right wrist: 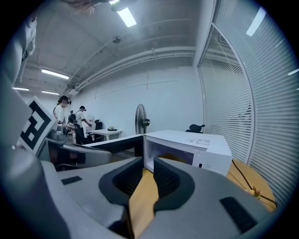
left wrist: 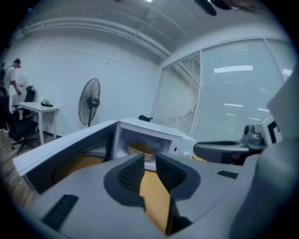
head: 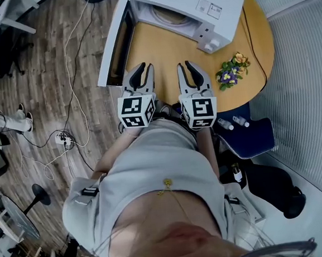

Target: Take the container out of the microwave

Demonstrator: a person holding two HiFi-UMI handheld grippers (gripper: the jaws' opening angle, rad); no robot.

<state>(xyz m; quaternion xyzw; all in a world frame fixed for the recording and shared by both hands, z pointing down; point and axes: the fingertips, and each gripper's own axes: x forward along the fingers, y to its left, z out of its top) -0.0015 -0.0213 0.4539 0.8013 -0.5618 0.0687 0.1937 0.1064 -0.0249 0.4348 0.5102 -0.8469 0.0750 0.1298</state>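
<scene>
A white microwave (head: 189,5) stands at the far side of the round wooden table (head: 154,50), its door (head: 114,45) swung wide open to the left. Inside it sits a pale tan, bowl-like container (left wrist: 141,150), whose rim shows in the head view (head: 168,15) and faintly in the right gripper view (right wrist: 175,158). My left gripper (head: 143,70) and right gripper (head: 185,67) hover side by side over the table, short of the microwave's mouth and pointing at it. Each is open with only the tabletop showing between its pads, both the left (left wrist: 150,170) and the right (right wrist: 148,175).
A small bunch of flowers (head: 231,71) lies on the table right of the grippers, and a black cable (head: 254,38) runs past the microwave. A blue seat (head: 248,131) with small bottles stands at the right. A standing fan (left wrist: 91,100), desks and people are far off.
</scene>
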